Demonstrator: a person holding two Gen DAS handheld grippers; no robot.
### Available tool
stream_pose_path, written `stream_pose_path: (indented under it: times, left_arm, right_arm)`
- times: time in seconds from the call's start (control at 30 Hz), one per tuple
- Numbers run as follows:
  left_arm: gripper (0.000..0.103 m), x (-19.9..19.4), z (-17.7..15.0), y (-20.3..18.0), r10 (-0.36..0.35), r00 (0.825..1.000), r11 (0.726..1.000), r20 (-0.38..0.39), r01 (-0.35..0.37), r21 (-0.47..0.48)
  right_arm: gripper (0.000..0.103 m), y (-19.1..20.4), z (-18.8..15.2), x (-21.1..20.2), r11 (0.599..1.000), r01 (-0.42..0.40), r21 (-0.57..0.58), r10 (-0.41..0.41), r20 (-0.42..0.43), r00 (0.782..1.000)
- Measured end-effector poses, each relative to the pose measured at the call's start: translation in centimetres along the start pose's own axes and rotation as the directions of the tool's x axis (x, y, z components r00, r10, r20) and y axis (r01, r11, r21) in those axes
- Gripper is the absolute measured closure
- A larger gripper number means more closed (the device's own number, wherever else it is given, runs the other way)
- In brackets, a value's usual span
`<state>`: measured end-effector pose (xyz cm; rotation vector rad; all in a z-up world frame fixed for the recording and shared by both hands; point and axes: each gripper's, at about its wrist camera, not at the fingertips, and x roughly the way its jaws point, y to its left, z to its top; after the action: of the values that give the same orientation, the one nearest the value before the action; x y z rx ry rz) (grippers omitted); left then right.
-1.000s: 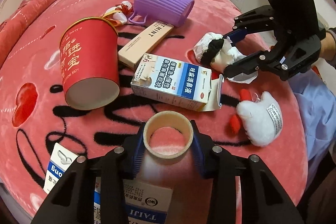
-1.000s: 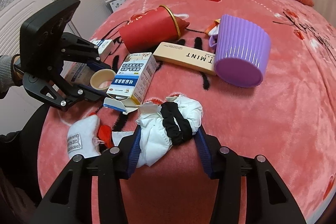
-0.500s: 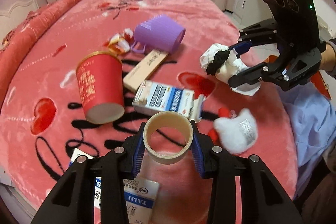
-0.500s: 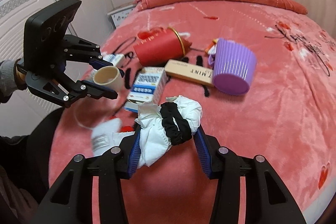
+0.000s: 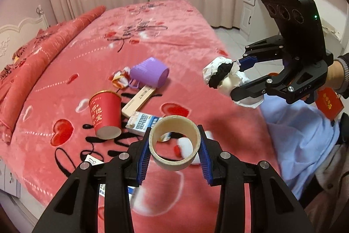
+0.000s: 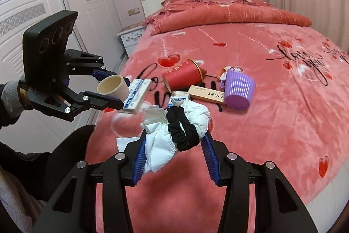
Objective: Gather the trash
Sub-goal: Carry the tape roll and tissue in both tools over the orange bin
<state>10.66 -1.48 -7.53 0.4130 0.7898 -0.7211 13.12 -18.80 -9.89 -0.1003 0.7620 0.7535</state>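
Note:
My left gripper [image 5: 174,153] is shut on an empty beige tape roll [image 5: 174,143] and holds it in the air above the pink bed [image 5: 65,84]. In the right wrist view the same roll [image 6: 112,87] sits between the left gripper's fingers at the far left. My right gripper [image 6: 175,145] is shut on a crumpled white tissue wad [image 6: 157,145] wrapped with a black hair tie [image 6: 181,134], also lifted off the bed. From the left wrist view that wad [image 5: 220,78] hangs at the right.
On the blanket lie a red paper cup [image 5: 104,117], a purple ribbed cup [image 5: 150,73], a MINT box [image 5: 138,102], a blue-and-white carton [image 5: 141,122], a sweet wrapper [image 5: 120,79] and a white wad [image 5: 187,145]. A medicine box [image 6: 137,95] lies near the bed's edge.
Both grippers have risen off the bed and drawn back with their loads still gripped. The litter on the blanket now looks smaller and farther away.

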Motion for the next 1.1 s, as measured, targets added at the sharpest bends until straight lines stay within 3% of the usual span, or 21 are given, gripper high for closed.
stream_pose_path:
  times: [0.37,0.67,0.93,1.1]
  left_arm:
    - [0.062,-2.4,1.8,-5.2,-0.02,0.997,0.999,0.068,0.017,0.043]
    - [0.062,-0.4,6.7,-11.5,-0.127,0.986,0.979,0.105,0.107,0.175]
    - [0.062,4.7,12.4,-18.5,-0.278,0.956,0.923,0.09,0.24,0.301]
    - [0.062,8.0,15.4,-23.1,-0.382,0.922,0.87,0.066,0.334,0.364]
  right_arm:
    - [0.056,1.6,-2.6,-7.1,0.999,0.027,0.03,-0.03,0.082,0.996]
    - [0.056,-1.2,-6.8,-14.6,0.983,0.135,0.123,-0.152,0.135,0.979]
    - [0.056,-6.4,-13.5,-22.6,0.921,0.279,0.271,-0.323,0.133,0.937]
    - [0.056,-9.8,-18.9,-27.7,0.842,0.366,0.397,-0.437,0.102,0.894]
